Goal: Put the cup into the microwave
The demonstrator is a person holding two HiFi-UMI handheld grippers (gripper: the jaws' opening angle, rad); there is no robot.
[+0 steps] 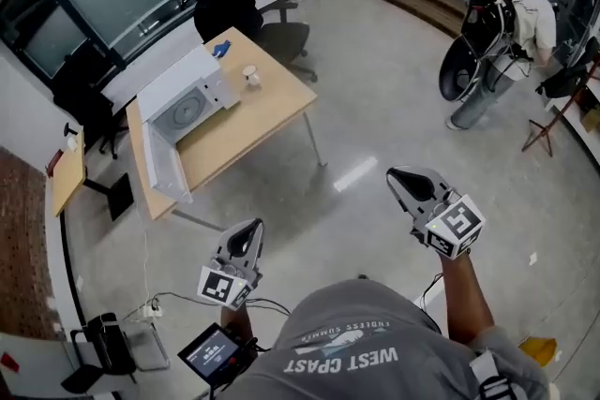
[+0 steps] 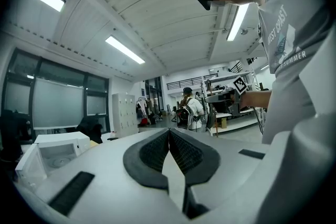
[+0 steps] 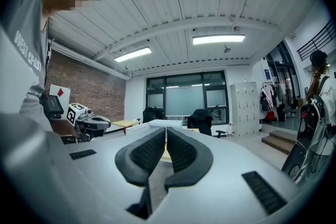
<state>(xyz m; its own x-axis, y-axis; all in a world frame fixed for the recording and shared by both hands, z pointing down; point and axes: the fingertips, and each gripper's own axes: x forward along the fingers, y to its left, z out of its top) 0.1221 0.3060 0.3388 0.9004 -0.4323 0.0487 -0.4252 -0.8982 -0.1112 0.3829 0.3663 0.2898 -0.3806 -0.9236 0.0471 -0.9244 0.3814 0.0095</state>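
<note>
Table [image 1: 272, 122]: light wood, stood by the windows, well apart from the person and both claws.
Microwave [image 1: 187, 103]: white, sat on the left part of the table, front turned toward the open floor.
Door [image 1: 161, 166]: swung wide open, left the cavity and turntable exposed; judged ready to take the cup with no door step needed.
Cup [image 1: 250, 76]: small and pale, stood upright on the table just beside the microwave, apart from it and not yet inside.
Blue item [image 1: 220, 49]: lay near the far table edge behind the cup; too small to name.
Chair [image 1: 228, 7]: black, draped in something dark, parked at the far side of the table.
Left claw [image 1: 249, 228]: held low and level before the body, closed tight on nothing; carried idle, no reach begun.
Right claw [image 1: 397, 175]: likewise closed and empty, pointed level across the room.
Stage: judged as the approach, with nothing grasped.
Next need: judged as closing the gap to the table, then parting one claw before meeting the cup.
Risk: judged that a closed claw brought in would tip the cup, not grip it.
</note>
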